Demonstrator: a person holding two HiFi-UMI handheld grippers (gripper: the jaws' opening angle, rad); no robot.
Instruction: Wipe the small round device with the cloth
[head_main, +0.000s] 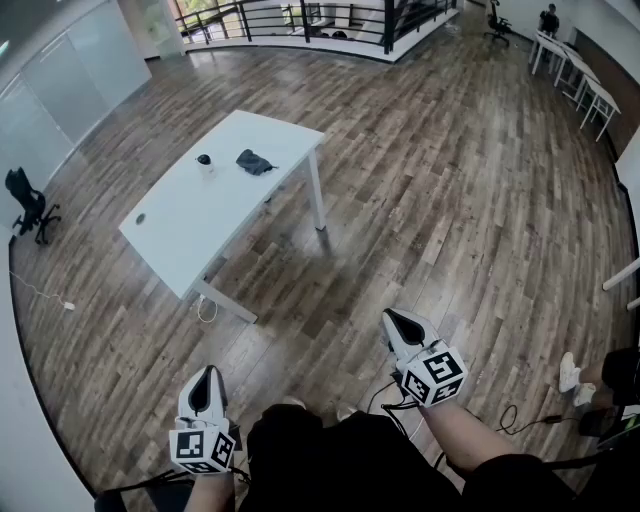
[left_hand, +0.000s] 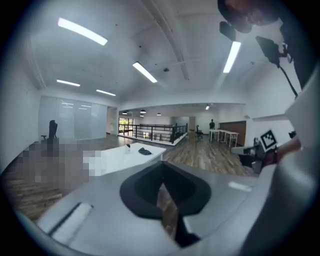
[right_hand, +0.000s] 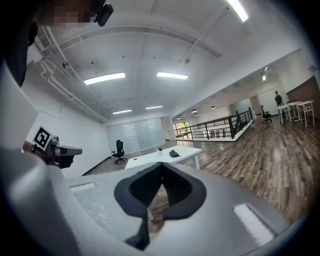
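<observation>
A white table (head_main: 200, 225) stands well ahead of me on the wood floor. On its far end sit the small round device (head_main: 204, 160) and, just right of it, a crumpled dark cloth (head_main: 255, 161). My left gripper (head_main: 207, 372) and right gripper (head_main: 392, 318) are held low near my body, far from the table, both shut with nothing between the jaws. The left gripper view shows its closed jaw tips (left_hand: 161, 165) aimed towards the table, with the cloth (left_hand: 145, 151) and device (left_hand: 128, 146) small in the distance. The right gripper (right_hand: 162, 165) faces the cloth (right_hand: 173, 153) and device (right_hand: 160, 149) likewise.
A black office chair (head_main: 28, 205) stands at the far left by the glass wall. A black railing (head_main: 300, 20) runs along the back, and white desks (head_main: 580, 85) line the far right. Cables (head_main: 505, 420) trail on the floor by my feet. A small dark spot (head_main: 140, 218) marks the table's near end.
</observation>
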